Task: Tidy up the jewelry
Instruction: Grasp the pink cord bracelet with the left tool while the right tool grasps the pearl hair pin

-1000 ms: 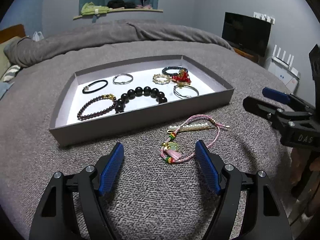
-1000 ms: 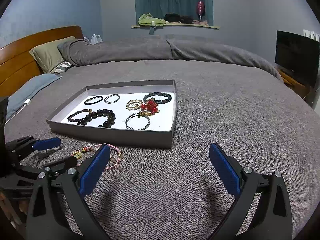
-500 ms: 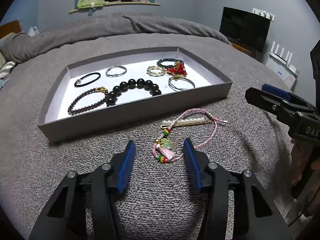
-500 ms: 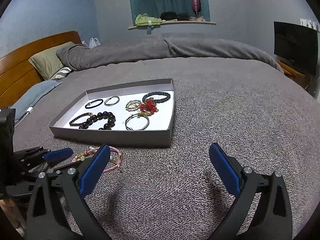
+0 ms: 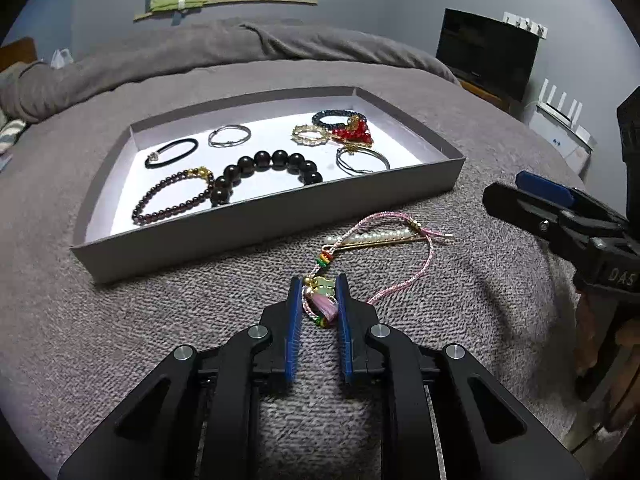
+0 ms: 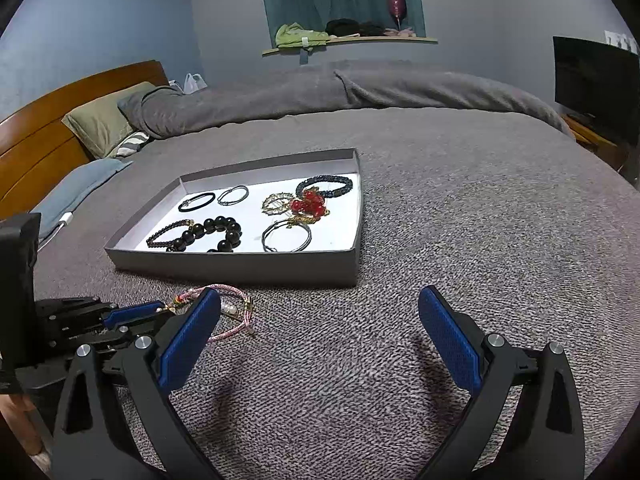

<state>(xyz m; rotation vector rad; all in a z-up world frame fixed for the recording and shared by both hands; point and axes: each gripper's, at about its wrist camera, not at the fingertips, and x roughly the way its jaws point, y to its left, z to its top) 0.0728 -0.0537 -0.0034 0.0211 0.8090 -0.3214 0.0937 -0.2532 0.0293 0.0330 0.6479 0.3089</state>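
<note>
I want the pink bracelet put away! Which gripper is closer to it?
Left. The left gripper has its fingers closed around the pink bracelet at its tassel. The right gripper hangs open beside it, not touching.

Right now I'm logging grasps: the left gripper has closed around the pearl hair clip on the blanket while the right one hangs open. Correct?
Not quite. The left gripper has closed around the tassel end of the pink cord bracelet, not the pearl hair clip, which lies untouched further ahead on the blanket; the left wrist view shows this. The right gripper does hang open.
</note>
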